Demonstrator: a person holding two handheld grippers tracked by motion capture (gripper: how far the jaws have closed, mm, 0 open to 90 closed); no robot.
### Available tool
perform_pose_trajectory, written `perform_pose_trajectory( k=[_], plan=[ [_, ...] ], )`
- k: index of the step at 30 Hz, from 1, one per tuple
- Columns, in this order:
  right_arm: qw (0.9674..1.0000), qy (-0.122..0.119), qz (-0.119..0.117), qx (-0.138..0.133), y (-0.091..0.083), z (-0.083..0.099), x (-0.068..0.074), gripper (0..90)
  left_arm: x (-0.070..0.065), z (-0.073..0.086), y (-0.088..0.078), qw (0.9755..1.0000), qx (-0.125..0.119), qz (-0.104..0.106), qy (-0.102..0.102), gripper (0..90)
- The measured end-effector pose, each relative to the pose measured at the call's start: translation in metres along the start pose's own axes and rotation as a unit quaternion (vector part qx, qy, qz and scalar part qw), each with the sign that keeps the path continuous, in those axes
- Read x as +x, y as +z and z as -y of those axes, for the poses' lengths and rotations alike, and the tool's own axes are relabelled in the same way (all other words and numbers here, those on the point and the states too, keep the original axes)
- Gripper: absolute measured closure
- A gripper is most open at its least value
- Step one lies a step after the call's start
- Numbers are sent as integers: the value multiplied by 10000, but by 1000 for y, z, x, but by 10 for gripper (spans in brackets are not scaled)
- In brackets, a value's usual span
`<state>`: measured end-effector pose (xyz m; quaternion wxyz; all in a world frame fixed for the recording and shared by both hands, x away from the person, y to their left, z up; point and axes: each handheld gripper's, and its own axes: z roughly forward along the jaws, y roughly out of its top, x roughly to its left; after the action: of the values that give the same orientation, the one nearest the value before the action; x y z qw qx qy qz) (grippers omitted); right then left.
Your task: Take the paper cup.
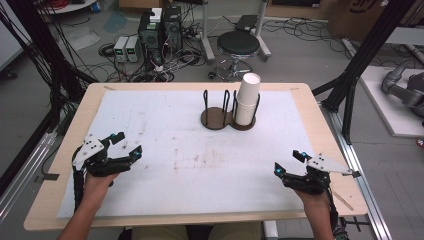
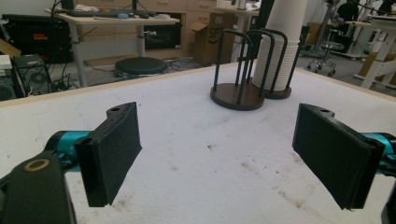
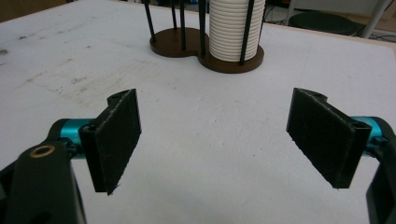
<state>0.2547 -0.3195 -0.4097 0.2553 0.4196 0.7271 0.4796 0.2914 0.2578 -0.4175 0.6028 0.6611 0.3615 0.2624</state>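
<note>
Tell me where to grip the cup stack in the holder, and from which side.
Grip the cup stack at its top section, coming from above: it rises clear of the holder's black rods, which cage the lower stack. The right gripper, jaws open, is probably nearer.

A light wooden bench (image 1: 95, 92) carries a white, stained foam sheet (image 1: 165, 145) covering nearly all its top. On the sheet, toward the far side right of the middle, stands a dark brown double-ring cup rack with black wire posts (image 1: 215, 118); its right ring holds a stack of white paper cups (image 1: 247, 100).
</note>
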Motion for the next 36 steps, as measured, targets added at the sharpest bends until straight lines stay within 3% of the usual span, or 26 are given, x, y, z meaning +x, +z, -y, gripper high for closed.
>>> perform_pose_trajectory(
  k=[10,21,24,36],
  plan=[
    [10000,18,-71,44,4,1,-1,181,-1,1,1,10000,14,-16,-1,151],
    [9999,10,-141,-41,8,-6,6,180,-6,-1,-2,9999,16,134,106,151],
    [9996,120,-226,-105,12,-11,7,180,-7,0,-2,9998,41,165,97,151],
    [9996,13,-253,-117,29,-40,13,179,-8,0,0,9997,36,223,73,151]
  ],
)
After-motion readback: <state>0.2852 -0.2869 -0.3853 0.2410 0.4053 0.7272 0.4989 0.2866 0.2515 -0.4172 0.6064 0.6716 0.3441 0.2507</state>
